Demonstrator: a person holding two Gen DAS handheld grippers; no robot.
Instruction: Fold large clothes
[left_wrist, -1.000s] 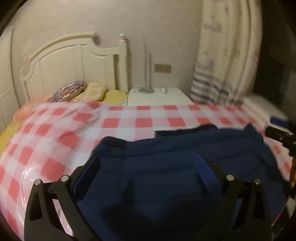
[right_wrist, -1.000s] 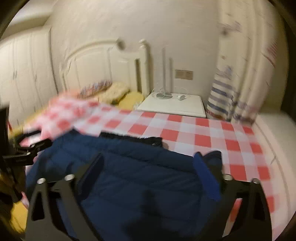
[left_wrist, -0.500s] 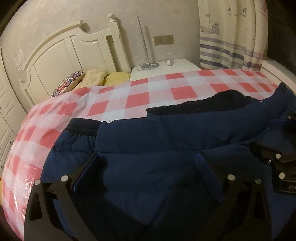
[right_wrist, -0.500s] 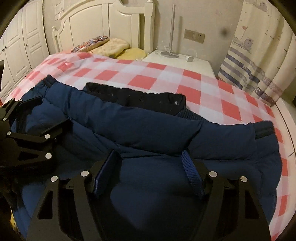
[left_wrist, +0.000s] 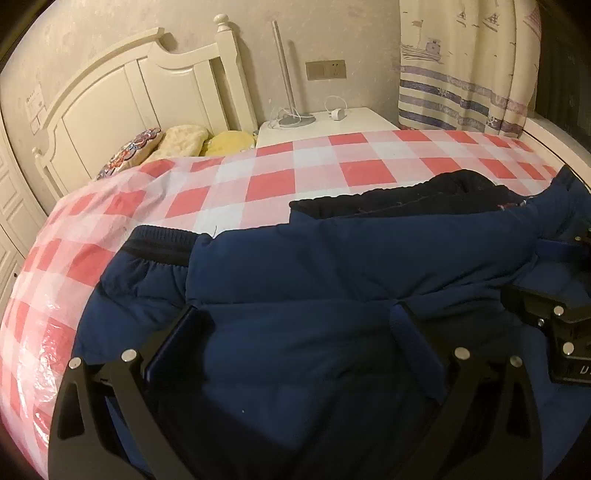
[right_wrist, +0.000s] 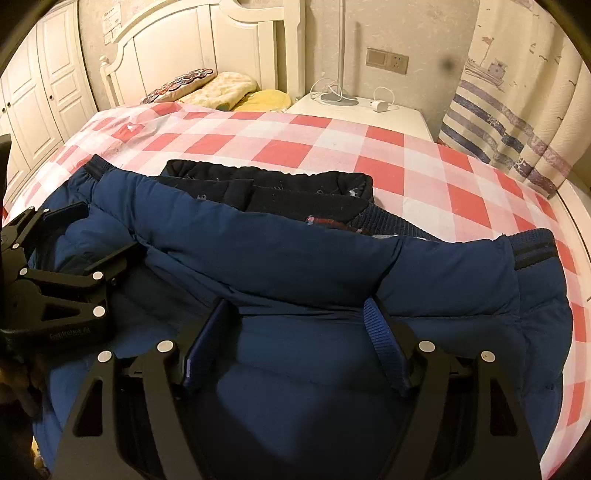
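Observation:
A large navy padded jacket (left_wrist: 332, 266) lies across the bed, also in the right wrist view (right_wrist: 295, 254), with its dark collar (right_wrist: 266, 192) at the far edge and ribbed cuffs at both ends. My left gripper (left_wrist: 295, 317) is open, its jaws spread wide just above the jacket's near part. My right gripper (right_wrist: 297, 314) is open the same way over the jacket's middle. The right gripper shows at the right edge of the left wrist view (left_wrist: 561, 317); the left gripper shows at the left of the right wrist view (right_wrist: 62, 258).
The bed has a red and white checked cover (right_wrist: 369, 147). Pillows (right_wrist: 221, 88) lie by the white headboard (left_wrist: 147, 81). A white nightstand (right_wrist: 369, 114) holds a lamp base and a charger. A striped curtain (right_wrist: 517, 110) hangs at the right; wardrobe doors (right_wrist: 44, 92) at the left.
Both grippers came down and forward over the jacket, which now lies flat on the bed. In the last half second the views barely shifted.

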